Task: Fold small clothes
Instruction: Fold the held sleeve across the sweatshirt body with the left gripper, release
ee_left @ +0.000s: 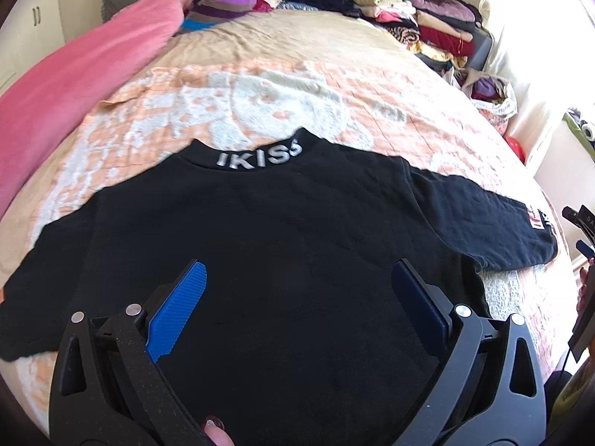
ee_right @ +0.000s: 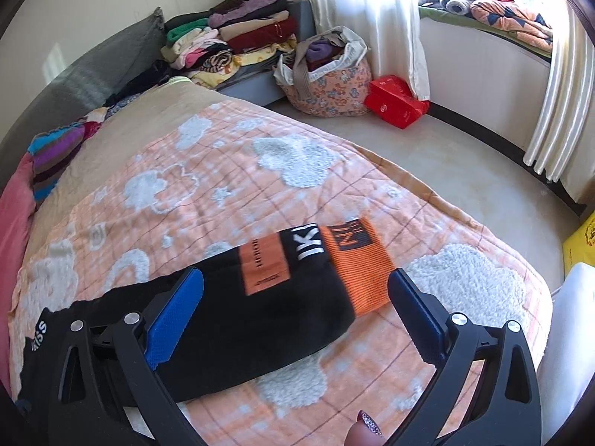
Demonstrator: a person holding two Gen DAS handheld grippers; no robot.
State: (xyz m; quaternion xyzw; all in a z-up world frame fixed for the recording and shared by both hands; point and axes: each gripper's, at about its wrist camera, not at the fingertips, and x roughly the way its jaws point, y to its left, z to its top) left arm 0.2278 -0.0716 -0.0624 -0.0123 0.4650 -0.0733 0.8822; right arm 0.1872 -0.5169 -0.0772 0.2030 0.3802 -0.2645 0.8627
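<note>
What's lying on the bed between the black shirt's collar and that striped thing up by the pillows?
Nothing: in the left wrist view, only bare bedspread stretches between the black shirt collar and the striped cloth.

Garment: black top (ee_left: 260,230) with a grey "IKISS" collar (ee_left: 260,158) — spread flat, unfolded.
Position: on the orange-and-white quilt (ee_left: 260,93), collar toward the quilt's far end.
Sleeve: one sleeve (ee_right: 267,297) stretched straight out — orange cuff (ee_right: 357,267) at its tip, orange patch and white letters beside it.
</note>
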